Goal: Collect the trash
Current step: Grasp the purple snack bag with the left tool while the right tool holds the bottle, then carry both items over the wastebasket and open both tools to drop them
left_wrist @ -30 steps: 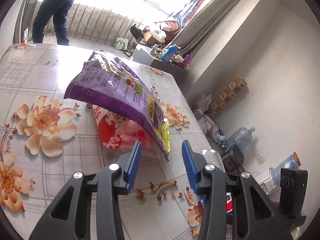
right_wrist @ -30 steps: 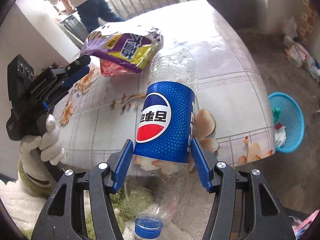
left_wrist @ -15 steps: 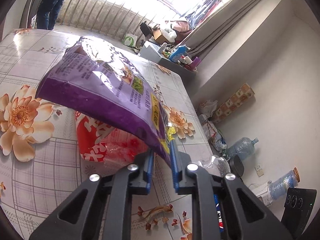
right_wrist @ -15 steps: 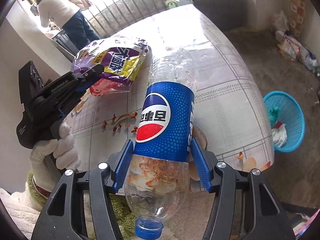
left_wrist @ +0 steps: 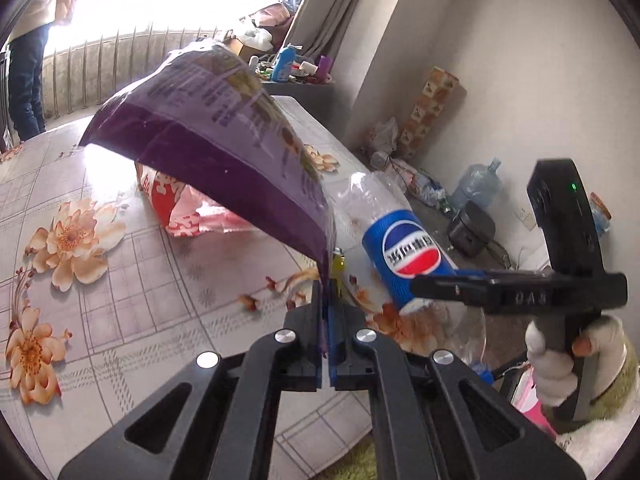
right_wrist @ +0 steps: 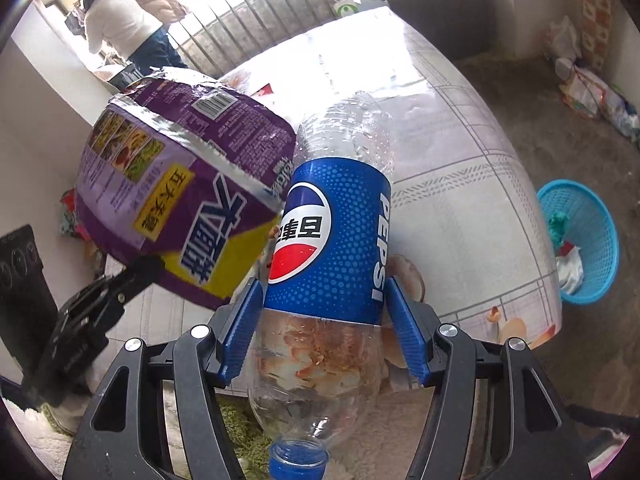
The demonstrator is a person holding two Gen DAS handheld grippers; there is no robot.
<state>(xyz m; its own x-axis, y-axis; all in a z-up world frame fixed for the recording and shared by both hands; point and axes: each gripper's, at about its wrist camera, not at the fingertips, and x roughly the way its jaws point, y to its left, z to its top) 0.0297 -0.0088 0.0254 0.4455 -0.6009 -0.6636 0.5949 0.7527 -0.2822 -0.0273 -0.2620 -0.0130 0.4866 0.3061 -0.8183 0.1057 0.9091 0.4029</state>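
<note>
My left gripper (left_wrist: 326, 320) is shut on the corner of a purple snack bag (left_wrist: 224, 136) and holds it lifted above the table; the bag also shows in the right wrist view (right_wrist: 180, 184), with the left gripper (right_wrist: 132, 276) under it. My right gripper (right_wrist: 324, 312) is shut on an empty Pepsi bottle (right_wrist: 332, 236) with a blue label, cap toward the camera. The bottle (left_wrist: 404, 248) shows in the left wrist view beside the bag. A red-and-white wrapper (left_wrist: 176, 208) lies on the table under the lifted bag.
The table has a floral cloth (left_wrist: 120, 272). A blue basket (right_wrist: 580, 240) with some trash stands on the floor off the table's right edge. Two people (right_wrist: 120, 24) stand by the railing at the far end. Bottles and clutter (left_wrist: 472, 192) sit along the wall.
My left gripper closed on the purple bag's corner and lifted it off the red wrapper. The right gripper kept hold of the bottle and came closer to the bag.
</note>
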